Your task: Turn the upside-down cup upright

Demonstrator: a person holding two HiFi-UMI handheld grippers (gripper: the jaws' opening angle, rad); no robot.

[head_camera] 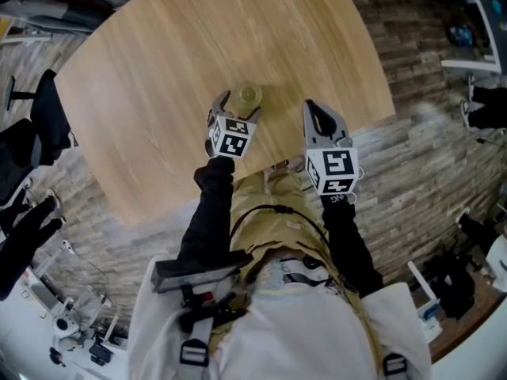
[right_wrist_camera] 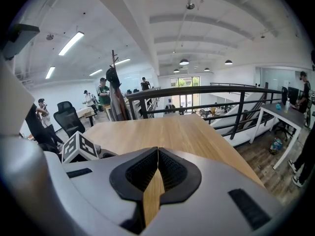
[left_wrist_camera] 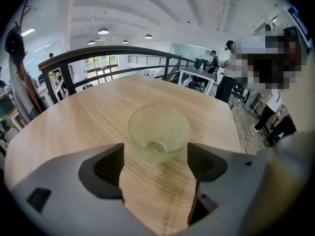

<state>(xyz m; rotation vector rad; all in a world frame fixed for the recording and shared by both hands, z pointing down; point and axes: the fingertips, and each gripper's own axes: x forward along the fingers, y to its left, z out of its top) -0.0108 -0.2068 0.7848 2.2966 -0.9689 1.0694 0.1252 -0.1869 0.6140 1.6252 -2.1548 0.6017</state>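
cup [left_wrist_camera: 159,132] stood mouth-up on table [head_camera: 158,77], at tips of l gripper [head_camera: 238,111], jaws spread wide, no grip. r gripper [right_wrist_camera: 156,166] jaws pressed together, empty. task looked done; only pull-back left.

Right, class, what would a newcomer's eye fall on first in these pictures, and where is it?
A pale green glass cup stands mouth-up on the wooden table, at the tips of the left gripper's wide-open jaws. Beside it, the right gripper is shut and empty above the table's near edge.
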